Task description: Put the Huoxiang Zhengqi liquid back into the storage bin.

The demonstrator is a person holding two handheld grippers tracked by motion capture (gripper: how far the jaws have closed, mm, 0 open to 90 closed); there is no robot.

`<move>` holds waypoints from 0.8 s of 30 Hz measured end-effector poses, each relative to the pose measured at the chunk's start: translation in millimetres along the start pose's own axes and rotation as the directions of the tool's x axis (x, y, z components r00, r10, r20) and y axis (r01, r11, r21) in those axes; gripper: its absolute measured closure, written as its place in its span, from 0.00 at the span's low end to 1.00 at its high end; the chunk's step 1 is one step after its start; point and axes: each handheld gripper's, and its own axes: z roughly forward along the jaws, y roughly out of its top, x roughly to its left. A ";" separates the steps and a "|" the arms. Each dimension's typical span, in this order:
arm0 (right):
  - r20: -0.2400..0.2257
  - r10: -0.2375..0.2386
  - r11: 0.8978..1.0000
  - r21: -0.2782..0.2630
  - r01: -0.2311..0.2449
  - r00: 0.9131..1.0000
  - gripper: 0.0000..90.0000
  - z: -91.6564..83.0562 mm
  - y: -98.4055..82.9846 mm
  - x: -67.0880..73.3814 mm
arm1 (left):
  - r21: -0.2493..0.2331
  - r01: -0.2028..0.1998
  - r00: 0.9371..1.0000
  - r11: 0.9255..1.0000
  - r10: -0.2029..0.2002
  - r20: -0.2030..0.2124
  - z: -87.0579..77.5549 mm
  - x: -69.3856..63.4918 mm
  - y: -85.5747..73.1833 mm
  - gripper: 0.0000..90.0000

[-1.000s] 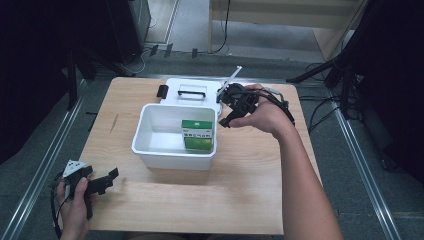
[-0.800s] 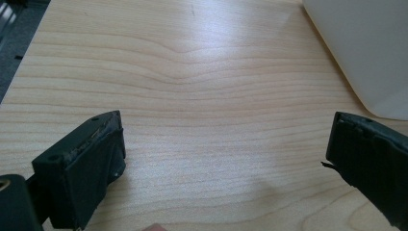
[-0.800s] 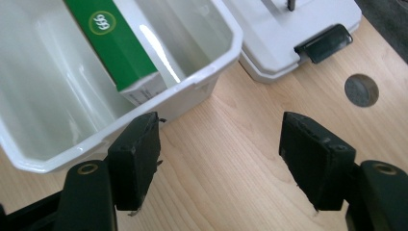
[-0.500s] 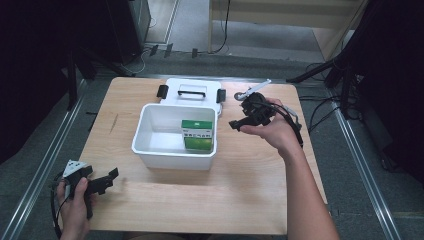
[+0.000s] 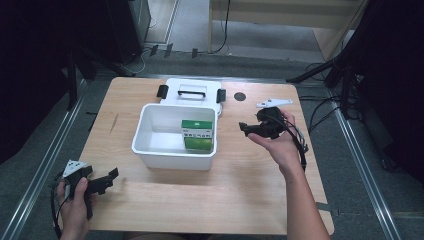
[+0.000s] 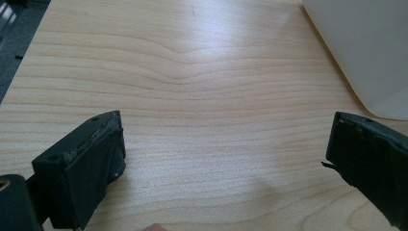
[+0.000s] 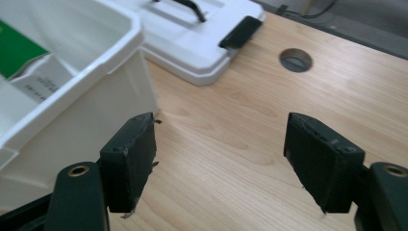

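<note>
High view: white bin (image 5: 150, 145) mid-frame on the surface (image 5: 250, 200), green box (image 5: 198, 134) inside (lid (image 5: 192, 92) behind). Right tool (image 5: 246, 128) released beside it; left tool (image 5: 111, 176) released, lower left.

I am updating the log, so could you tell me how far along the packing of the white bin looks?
Looks done: a green box stands inside the white bin. In hand: nothing; the right gripper beside the bin and the left gripper at the table's near corner are open and empty. Probably left: the lid, lying behind the bin, is not on.
</note>
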 end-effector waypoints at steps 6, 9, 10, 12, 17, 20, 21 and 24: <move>0.075 0.062 0.997 -0.044 -0.059 0.995 0.17 -5.8 -20.5 -4.7 | 0.000 0.000 1.000 1.000 0.000 0.001 0.1 0.0 0.0 0.01; 0.112 0.088 0.995 -0.059 -0.082 0.990 0.13 -8.7 -31.0 -6.7 | 0.000 0.000 1.000 1.000 0.000 0.001 0.1 0.0 0.0 0.01; 0.120 0.090 0.995 -0.061 -0.083 0.989 0.10 -9.2 -34.3 -6.9 | 0.000 0.000 1.000 1.000 0.000 0.000 0.0 0.0 0.0 0.01; 0.122 0.087 0.995 -0.063 -0.080 0.989 0.04 -10.3 -41.0 -7.3 | 0.000 0.000 1.000 1.000 0.000 0.000 0.1 -0.1 0.0 0.01; 0.113 0.100 0.990 -0.106 -0.088 0.989 0.00 -15.5 -56.1 -9.6 | -0.002 -0.001 1.000 1.000 0.001 -0.001 0.1 -0.2 -0.1 0.01; 0.131 0.116 0.986 -0.131 -0.099 0.985 0.00 -19.2 -66.7 -12.6 | -0.003 0.000 1.000 1.000 0.000 -0.001 0.0 -0.1 -0.1 0.01; 0.137 0.125 0.985 -0.137 -0.106 0.983 0.00 -20.1 -70.0 -13.9 | -0.003 0.000 1.000 1.000 0.000 -0.001 0.0 -0.1 -0.1 0.01; 0.153 0.142 0.983 -0.139 -0.121 0.978 0.00 -22.8 -80.4 -17.9 | -0.002 -0.001 1.000 1.000 0.001 -0.001 0.1 -0.2 -0.1 0.01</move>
